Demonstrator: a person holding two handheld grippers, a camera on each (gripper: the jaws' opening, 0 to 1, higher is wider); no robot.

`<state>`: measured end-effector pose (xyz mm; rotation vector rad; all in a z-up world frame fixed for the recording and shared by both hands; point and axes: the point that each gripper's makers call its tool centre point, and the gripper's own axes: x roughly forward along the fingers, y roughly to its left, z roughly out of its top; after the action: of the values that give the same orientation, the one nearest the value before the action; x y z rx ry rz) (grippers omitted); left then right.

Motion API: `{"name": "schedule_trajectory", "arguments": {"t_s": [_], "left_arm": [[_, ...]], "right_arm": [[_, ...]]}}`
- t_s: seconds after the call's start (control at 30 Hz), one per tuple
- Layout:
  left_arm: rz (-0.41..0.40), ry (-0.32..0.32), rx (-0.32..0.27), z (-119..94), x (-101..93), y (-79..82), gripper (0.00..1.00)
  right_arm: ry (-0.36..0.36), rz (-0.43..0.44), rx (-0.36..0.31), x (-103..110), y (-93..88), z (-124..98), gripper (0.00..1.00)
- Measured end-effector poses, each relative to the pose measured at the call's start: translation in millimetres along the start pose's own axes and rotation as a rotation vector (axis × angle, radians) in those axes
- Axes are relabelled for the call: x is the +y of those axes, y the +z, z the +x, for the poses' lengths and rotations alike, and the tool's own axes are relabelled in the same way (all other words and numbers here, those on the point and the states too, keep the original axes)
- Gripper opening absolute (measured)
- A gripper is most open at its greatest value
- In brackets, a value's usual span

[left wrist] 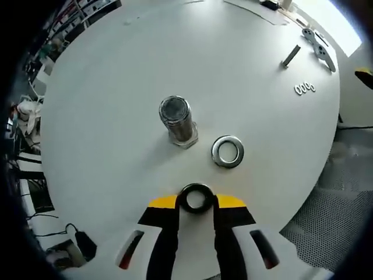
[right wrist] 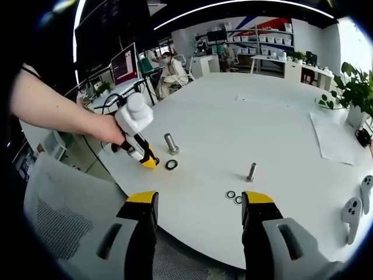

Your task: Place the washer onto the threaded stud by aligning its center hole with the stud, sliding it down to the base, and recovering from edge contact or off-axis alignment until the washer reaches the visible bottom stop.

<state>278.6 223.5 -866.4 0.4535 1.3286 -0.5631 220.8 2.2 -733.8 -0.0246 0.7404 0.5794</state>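
Note:
A threaded stud (left wrist: 176, 118) stands upright on its hex base in the middle of the white round table (left wrist: 116, 76). My left gripper (left wrist: 196, 201) is shut on a dark washer (left wrist: 196, 187), held just short of the stud on the near side. A second, shiny washer (left wrist: 217, 151) lies flat on the table to the right of the stud's base. In the right gripper view a hand holds the left gripper (right wrist: 145, 157) beside the stud (right wrist: 171, 143), with a washer (right wrist: 171, 165) on the table at its tip. My right gripper (right wrist: 199, 204) hangs open over the table edge, nothing between its jaws.
A small bolt (right wrist: 251, 171) stands on the table with small washers (right wrist: 235, 197) near it; both also show far right as the bolt (left wrist: 291, 56) and washers (left wrist: 304, 88). Grey controllers (right wrist: 352, 210) lie at the table's edge. A mesh chair (right wrist: 64, 216) sits below.

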Motion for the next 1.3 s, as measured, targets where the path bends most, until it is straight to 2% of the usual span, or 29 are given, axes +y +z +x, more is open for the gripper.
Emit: {"name": "schedule_trajectory", "arguments": {"t_s": [0.17, 0.23, 0.43, 0.57, 0.7, 1.03, 1.3], "left_arm": [[0.008, 0.007, -0.045, -1.4, -1.8, -0.3, 0.19], [0.034, 0.008, -0.063, -0.4, -1.1, -0.5, 0.19], [-0.012, -0.006, -0.058, -3.8, 3.4, -3.9, 0.18], [0.008, 0.002, -0.078, -9.8, 4.3, -0.7, 0.18], [-0.015, -0.001, -0.144, -22.6, 7.9, 13.8, 0.18], [0.027, 0.015, -0.253, -62.5, 18.1, 44.6, 0.18], [0.057, 0.019, -0.280, -74.0, 20.0, 61.1, 0.18]], "right_arm": [[0.001, -0.002, 0.003, 0.3, -0.8, -0.2, 0.60], [0.000, 0.001, 0.003, -0.1, -0.9, -0.3, 0.60], [0.006, -0.003, 0.007, 1.5, -1.2, 0.3, 0.60], [0.007, -0.005, 0.008, 2.1, -1.4, 0.2, 0.60], [0.010, -0.006, 0.010, 2.6, -1.6, 0.5, 0.60], [0.015, -0.012, 0.018, 3.9, -2.7, 1.6, 0.59], [0.015, -0.020, 0.022, 4.5, -3.4, 1.7, 0.59]]}}
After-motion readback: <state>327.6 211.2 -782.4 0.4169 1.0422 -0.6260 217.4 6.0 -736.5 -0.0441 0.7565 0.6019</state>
